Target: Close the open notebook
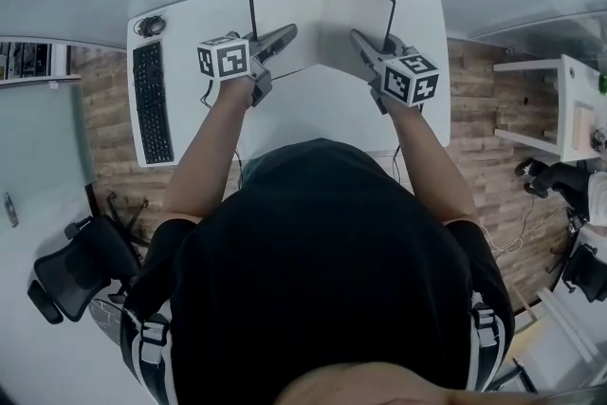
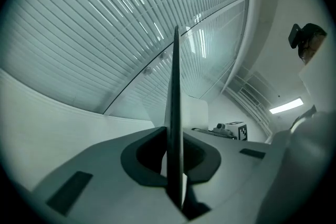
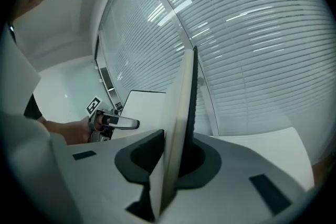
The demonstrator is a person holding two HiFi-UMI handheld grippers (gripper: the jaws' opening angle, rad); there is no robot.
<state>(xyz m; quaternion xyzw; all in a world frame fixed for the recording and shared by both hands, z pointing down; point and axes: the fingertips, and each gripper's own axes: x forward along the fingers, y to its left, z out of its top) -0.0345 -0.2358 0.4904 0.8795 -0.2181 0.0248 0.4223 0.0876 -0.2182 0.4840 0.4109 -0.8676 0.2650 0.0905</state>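
The notebook (image 1: 334, 17), with a black cover and white pages, stands open at the far middle of the white desk (image 1: 313, 123), its two halves raised into a V. My left gripper (image 1: 283, 36) is shut on the left half's edge, and my right gripper (image 1: 361, 41) is shut on the right half's edge. In the left gripper view the left gripper (image 2: 173, 157) clamps a thin dark cover edge (image 2: 175, 113) that stands upright. In the right gripper view the right gripper (image 3: 170, 157) clamps the pages and cover (image 3: 182, 107), and the left gripper (image 3: 118, 123) shows beyond, on the other half.
A black keyboard (image 1: 152, 101) lies along the desk's left side, with a small round object (image 1: 150, 26) at its far end. Window blinds run behind the desk. An office chair (image 1: 81, 268) stands at the lower left and white shelves (image 1: 555, 104) at the right.
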